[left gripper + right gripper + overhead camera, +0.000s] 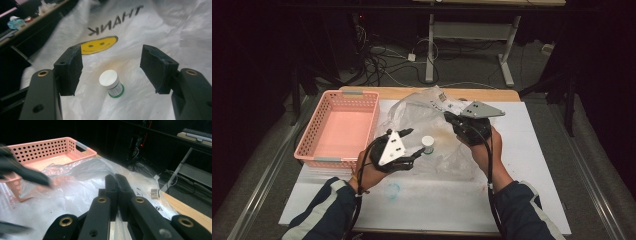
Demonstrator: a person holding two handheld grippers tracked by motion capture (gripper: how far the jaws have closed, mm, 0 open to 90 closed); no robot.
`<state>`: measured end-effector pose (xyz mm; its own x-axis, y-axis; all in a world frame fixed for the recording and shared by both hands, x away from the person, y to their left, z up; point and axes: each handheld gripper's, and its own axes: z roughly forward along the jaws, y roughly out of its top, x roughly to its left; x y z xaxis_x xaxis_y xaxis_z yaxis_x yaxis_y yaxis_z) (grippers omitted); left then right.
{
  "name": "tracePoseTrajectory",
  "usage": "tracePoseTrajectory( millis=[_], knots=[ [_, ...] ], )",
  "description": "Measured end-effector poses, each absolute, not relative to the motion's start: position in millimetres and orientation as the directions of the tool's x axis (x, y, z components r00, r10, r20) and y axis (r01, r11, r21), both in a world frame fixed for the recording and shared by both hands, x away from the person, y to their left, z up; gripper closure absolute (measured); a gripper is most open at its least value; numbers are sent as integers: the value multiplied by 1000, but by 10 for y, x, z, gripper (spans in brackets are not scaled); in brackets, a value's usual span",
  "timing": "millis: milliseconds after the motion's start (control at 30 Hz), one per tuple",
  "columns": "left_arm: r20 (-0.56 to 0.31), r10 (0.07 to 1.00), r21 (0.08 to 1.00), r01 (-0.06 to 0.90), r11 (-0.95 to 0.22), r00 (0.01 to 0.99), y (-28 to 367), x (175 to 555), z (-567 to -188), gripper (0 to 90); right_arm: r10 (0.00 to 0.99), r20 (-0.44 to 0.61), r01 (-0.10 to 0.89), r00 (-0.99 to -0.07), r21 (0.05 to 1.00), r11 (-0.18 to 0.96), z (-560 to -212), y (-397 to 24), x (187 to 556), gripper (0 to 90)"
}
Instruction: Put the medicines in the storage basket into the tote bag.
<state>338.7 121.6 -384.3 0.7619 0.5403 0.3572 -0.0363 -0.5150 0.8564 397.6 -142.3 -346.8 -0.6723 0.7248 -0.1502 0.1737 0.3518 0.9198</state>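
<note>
A small jar (428, 144) with a white cap and a green-edged label lies tilted on a thin white plastic bag (422, 112) at the table's middle. In the left gripper view the jar (111, 83) rests on the bag's film (140, 32), below a yellow smiley and backwards lettering. My left gripper (111, 67) is open, its pads wide apart on either side and short of the jar, not touching it. In the high view the left gripper (414, 141) sits just left of the jar. My right gripper (115, 178) is shut on the bag's film and holds the bag's far right edge up (448, 116).
An empty pink perforated basket (343, 127) stands at the table's left, also in the right gripper view (50, 150). A white mat (532, 165) covers the table, with a faint blue stain (393, 190) near the front. Desk legs and cables lie on the floor beyond.
</note>
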Motion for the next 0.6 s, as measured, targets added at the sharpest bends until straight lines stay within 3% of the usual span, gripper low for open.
tracePoseTrajectory(
  millis=[333,467,533,600],
  knots=[
    [346,659,876,22,-482,667,1758,3333,-3842,219,721,-178,161,-669,913,375,-3498,-1516,3874,900],
    [311,658,863,85,-497,686,1794,3438,-3939,217,719,-186,152,-669,913,378,-3507,-1577,3814,900],
    [266,637,854,129,-504,723,1771,3493,-4005,174,722,-186,149,-667,916,373,-3523,-1622,3780,900],
    [280,637,824,161,-543,718,1713,3530,-4069,174,722,-185,149,-667,916,372,-3531,-1638,3771,900]
  ],
)
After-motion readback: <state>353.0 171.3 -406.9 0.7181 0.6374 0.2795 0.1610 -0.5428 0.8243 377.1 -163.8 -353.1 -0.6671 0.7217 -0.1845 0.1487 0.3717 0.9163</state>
